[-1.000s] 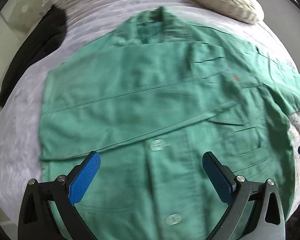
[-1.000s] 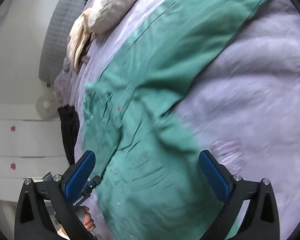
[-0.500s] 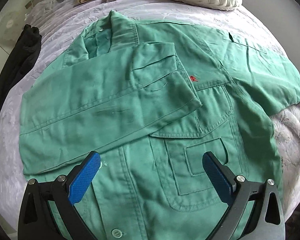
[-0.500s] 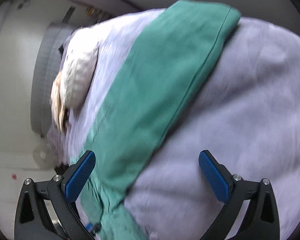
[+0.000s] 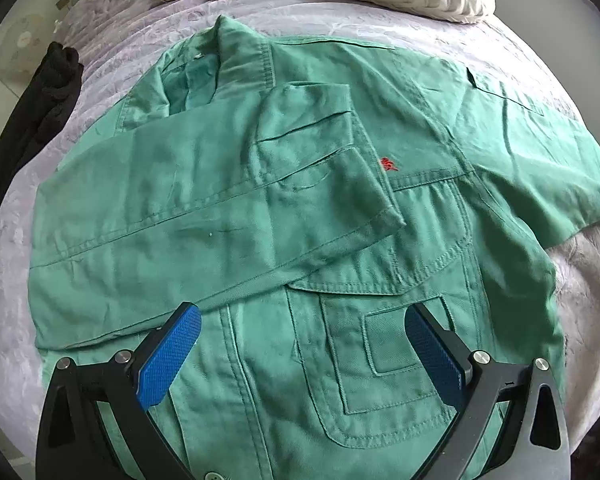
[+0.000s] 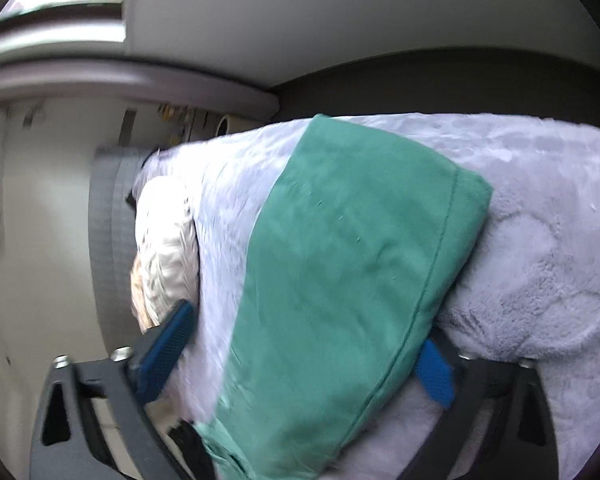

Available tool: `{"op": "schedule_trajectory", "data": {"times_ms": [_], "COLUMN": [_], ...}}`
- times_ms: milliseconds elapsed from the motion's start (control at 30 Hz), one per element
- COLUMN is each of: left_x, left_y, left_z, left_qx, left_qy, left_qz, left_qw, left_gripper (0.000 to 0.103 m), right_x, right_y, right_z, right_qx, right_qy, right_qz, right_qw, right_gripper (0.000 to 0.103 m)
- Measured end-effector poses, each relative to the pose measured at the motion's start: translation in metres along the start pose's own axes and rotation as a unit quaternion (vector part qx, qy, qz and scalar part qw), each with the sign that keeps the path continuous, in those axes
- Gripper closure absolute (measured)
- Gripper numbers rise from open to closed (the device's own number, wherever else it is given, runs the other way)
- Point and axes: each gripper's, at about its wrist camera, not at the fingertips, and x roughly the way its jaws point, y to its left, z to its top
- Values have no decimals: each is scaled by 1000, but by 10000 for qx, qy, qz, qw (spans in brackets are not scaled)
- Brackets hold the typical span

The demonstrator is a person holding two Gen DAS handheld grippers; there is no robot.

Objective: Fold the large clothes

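Jacket sleeve lies between your closing right gripper; finish pinching it, then fold it across. Left gripper hovers wide, empty.

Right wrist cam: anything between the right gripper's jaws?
Yes: the green jacket's outstretched sleeve runs between the closing jaws of the right gripper, over the lilac blanket.

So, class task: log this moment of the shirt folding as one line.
shirt: flat on bed, one sleeve folded across | left gripper: open above shirt | right gripper: closing around other sleeve
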Motion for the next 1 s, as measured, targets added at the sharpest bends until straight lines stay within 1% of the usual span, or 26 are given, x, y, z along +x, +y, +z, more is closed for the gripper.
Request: {"op": "schedule_trajectory", "data": {"times_ms": [33, 67, 133, 200, 267, 333, 400, 433, 500, 533, 600, 667, 700, 733, 767, 833, 867, 900, 933, 967, 1000], "left_x": [1, 2, 0, -3, -9, -14, -18, -19, -22, -23, -24, -22, -20, -18, -15, -6, -2, 2, 7, 8, 10], "left_y": [4, 7, 16, 26, 38, 52, 68, 76, 92, 102, 119, 139, 147, 157, 165, 181, 188, 194, 200, 205, 210], "left_z": [1, 1, 1, 1, 1, 1, 0, 0, -2, -3, -8, -12, -15, -19, -23, -31, -35, -39, -43, -47, -51], "left_qx": [-37, -85, -132, -190, -277, -347, -450, -506, -632, -708, -813, -914, -953, -1001, -1037, -1113, -1138, -1168, -1212, -1248, -1286], "left_qy": [17, 26, -13, -83, -242, -375, -477, -523, -625, -677, -736, -769, -779, -784, -775, -725, -687, -643, -599, -583, -582], "left_qz": [15, 36, 42, -26, -56, -25, 38, 62, 103, 116, 158, 230, 253, 272, 288, 321, 326, 323, 297, 268, 227], "left_qw": [10000, 10000, 9999, 9998, 9993, 9987, 9978, 9973, 9960, 9951, 9938, 9926, 9921, 9915, 9912, 9906, 9906, 9905, 9904, 9901, 9897], "left_gripper": [1, 1, 1, 1, 1, 1, 1, 1, 1, 1, 1, 1, 1, 1, 1, 1, 1, 1, 1, 1, 1], "right_x": [5, 6, 2, -4, -9, -10, -5, -1, 12, 17, 32, 47, 62, 70, 86, 118, 136, 152, 160, 162, 158], "right_y": [-2, -3, 3, 24, 55, 93, 131, 151, 193, 211, 241, 254, 255, 249, 239, 220, 206, 194, 180, 172, 170], "right_z": [2, 3, 3, -4, -17, -36, -62, -79, -127, -153, -217, -282, -321, -347, -381, -426, -446, -457, -463, -465, -462], "right_qx": [77, 108, 69, -311, -816, -1409, -2006, -2332, -3053, -3402, -4135, -4726, -5015, -5184, -5356, -5496, -5522, -5510, -5483, -5335, -5184], "right_qy": [111, 140, 133, 121, 231, 394, 562, 672, 946, 1088, 1417, 1708, 1896, 2017, 2212, 2533, 2743, 2878, 2907, 2878, 2864], "right_qz": [-138, -142, -60, 132, 306, 471, 564, 612, 699, 734, 771, 708, 631, 524, 321, 37, -171, -425, -716, -812, -704], "right_qw": [9998, 9997, 9999, 9994, 9959, 9881, 9764, 9682, 9450, 9311, 8961, 8617, 8418, 8294, 8144, 7961, 7871, 7821, 7809, 7912, 8027], "right_gripper": [92, 99, 99, 99, 99, 99, 99, 99, 99, 99, 99, 99, 99, 99, 99, 99, 99, 94, 90, 89, 82]}}
